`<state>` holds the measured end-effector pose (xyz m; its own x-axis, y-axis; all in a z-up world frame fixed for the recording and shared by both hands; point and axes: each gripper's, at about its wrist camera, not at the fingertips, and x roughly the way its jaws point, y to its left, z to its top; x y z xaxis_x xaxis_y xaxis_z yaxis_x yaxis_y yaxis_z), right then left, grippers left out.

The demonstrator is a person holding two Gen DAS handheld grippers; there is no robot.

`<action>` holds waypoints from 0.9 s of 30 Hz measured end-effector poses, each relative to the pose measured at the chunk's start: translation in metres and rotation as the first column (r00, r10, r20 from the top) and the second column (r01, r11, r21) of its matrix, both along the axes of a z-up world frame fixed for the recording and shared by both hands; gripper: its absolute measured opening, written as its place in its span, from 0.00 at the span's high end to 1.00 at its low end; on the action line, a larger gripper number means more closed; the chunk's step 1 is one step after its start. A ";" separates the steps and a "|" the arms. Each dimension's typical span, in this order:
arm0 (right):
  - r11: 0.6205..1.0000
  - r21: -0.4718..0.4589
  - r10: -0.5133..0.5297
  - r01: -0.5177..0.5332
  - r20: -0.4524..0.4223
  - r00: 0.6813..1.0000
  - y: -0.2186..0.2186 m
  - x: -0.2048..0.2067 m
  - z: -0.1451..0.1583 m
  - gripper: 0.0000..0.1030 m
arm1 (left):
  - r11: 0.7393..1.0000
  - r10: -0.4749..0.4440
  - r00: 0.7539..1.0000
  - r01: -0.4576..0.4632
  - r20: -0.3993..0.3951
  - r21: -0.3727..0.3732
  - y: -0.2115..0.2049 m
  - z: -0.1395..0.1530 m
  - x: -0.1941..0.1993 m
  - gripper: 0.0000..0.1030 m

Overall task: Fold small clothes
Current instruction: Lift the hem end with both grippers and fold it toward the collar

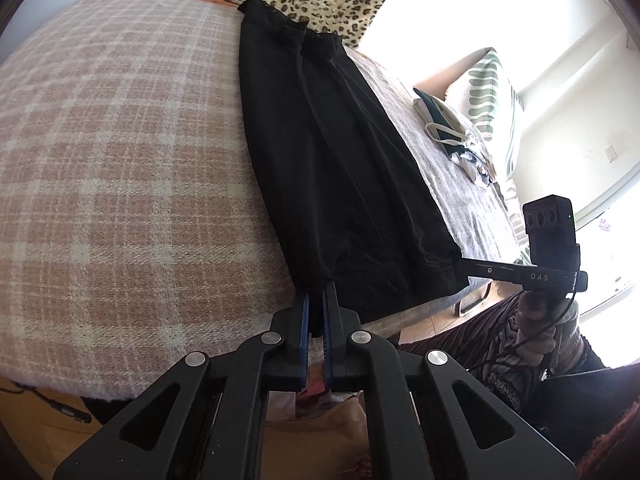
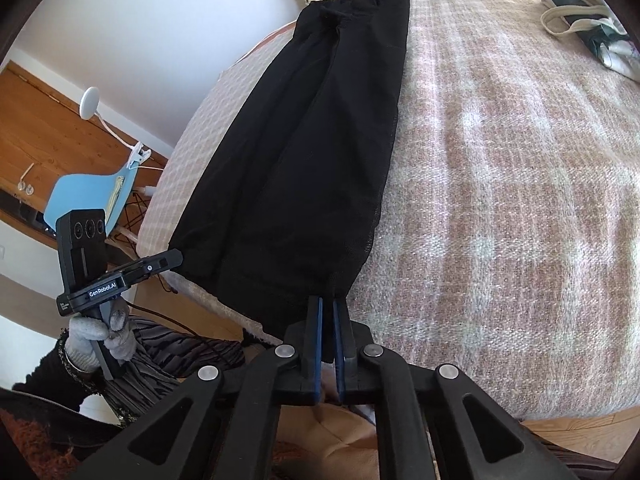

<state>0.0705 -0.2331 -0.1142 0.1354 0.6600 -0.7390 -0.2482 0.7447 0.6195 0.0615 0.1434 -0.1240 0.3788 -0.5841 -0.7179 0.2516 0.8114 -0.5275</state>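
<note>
A pair of black trousers [image 1: 328, 160] lies folded lengthwise on a pink plaid blanket [image 1: 120, 152], waistband at the far end. In the left wrist view my left gripper [image 1: 316, 290] is shut on the near hem at its left corner, with black cloth between the blue pads. My right gripper [image 1: 460, 264] reaches in from the right to the hem's other corner, held by a gloved hand [image 1: 536, 340]. The right wrist view shows the trousers [image 2: 312, 152] again, with my right gripper [image 2: 326, 300] shut on the hem's right corner and my left gripper [image 2: 178, 258] at the left corner.
A leopard-print cushion [image 1: 320, 0] lies beyond the waistband. A cloth tote bag [image 2: 580, 20] and a green-striped pillow [image 1: 492, 96] sit on the bed's right side. The bed's near edge runs just under the hem. A blue chair [image 2: 92, 192] stands to the left.
</note>
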 end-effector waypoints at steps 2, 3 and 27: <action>0.999 0.048 -0.023 0.023 -0.019 1.000 -0.007 0.003 0.001 0.98 | 1.000 0.000 1.000 0.000 0.009 -0.017 0.000 0.005 0.000 0.96; 0.997 0.063 -0.031 0.033 -0.022 0.999 -0.009 0.005 0.002 0.98 | 1.000 0.000 1.000 0.001 0.014 -0.024 0.000 0.008 0.002 0.96; 0.996 0.022 -0.091 0.090 0.081 0.993 0.003 0.148 0.027 0.98 | 0.997 0.075 0.988 -0.078 0.136 0.018 -0.002 0.036 0.127 0.97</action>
